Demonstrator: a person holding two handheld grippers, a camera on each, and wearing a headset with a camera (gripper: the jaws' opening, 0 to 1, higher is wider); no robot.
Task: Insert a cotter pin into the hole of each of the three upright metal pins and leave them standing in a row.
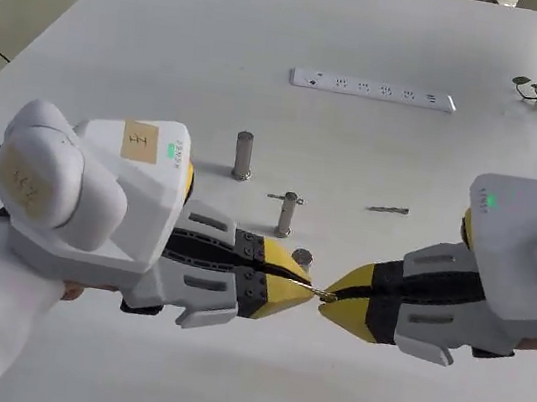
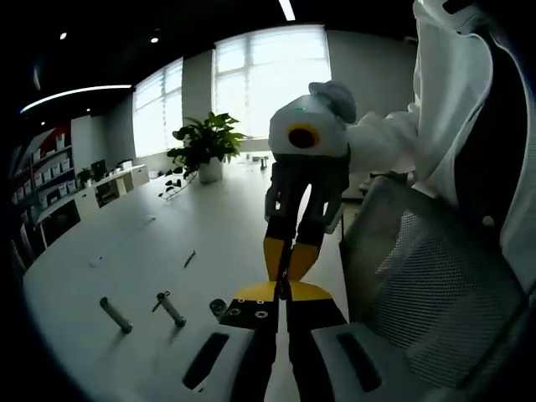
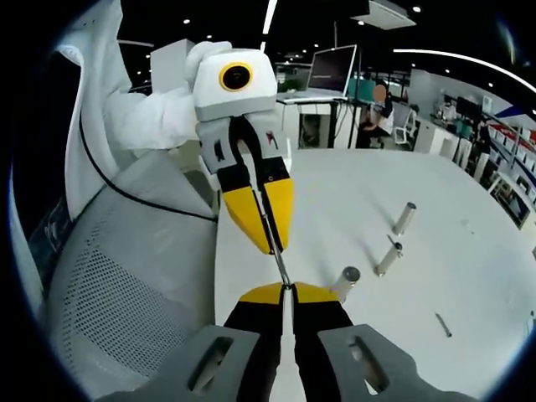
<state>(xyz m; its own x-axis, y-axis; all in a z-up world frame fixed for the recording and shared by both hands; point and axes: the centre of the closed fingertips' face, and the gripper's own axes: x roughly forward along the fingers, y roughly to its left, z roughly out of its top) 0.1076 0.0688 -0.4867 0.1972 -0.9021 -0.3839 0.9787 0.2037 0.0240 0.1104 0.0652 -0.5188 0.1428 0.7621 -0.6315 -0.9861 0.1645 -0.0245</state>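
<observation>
Holding 1 thin cotter pin [image 1: 321, 294] low over the white bench [image 1: 173, 25] with both tongs, tip to tip. Clamped on 1 end with the left tongs [image 1: 304, 290], yellow jaws closed right down to the wire. Clamped on the other end with the right tongs [image 1: 330, 301], likewise closed. Just behind the tips, 3 upright metal pins in a slanting row:
- near metal pin [image 1: 301, 258], close behind the left tongs and partly hidden
- middle metal pin [image 1: 287, 214], with a fitted cotter pin [image 1: 278, 197] through its top
- far metal pin [image 1: 243, 155], standing alone

Right of the middle one and well apart, a loose cotter pin [image 1: 388, 210] flat on the bench. Farther back, a white power strip [image 1: 374, 89].
</observation>
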